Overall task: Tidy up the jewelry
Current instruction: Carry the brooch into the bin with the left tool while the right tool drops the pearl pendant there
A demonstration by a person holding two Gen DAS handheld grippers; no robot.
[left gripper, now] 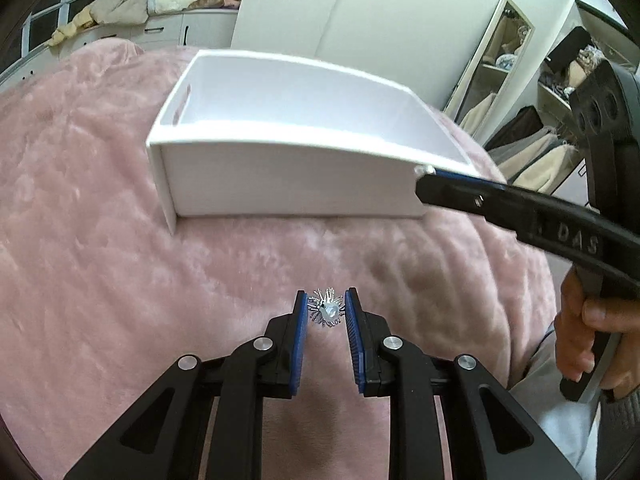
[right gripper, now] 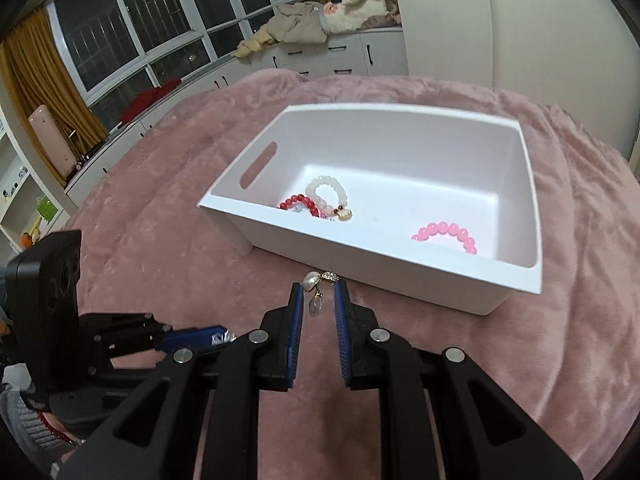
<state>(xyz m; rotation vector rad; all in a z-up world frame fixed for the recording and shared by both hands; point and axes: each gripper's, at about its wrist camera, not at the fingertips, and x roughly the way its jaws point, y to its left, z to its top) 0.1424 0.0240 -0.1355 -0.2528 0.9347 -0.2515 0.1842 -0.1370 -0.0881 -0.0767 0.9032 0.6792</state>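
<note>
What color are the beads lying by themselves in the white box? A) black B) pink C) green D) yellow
B: in the right wrist view, the pink bead bracelet lies alone near the front wall of the white box, apart from the red and white bracelets.

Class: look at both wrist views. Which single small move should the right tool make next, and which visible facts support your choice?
Probably carry the right tool forward and a little up over the near rim of the white bin, then open. It grips a pearl earring just short of that rim, and the bin already holds the red, white and pink bracelets.
</note>
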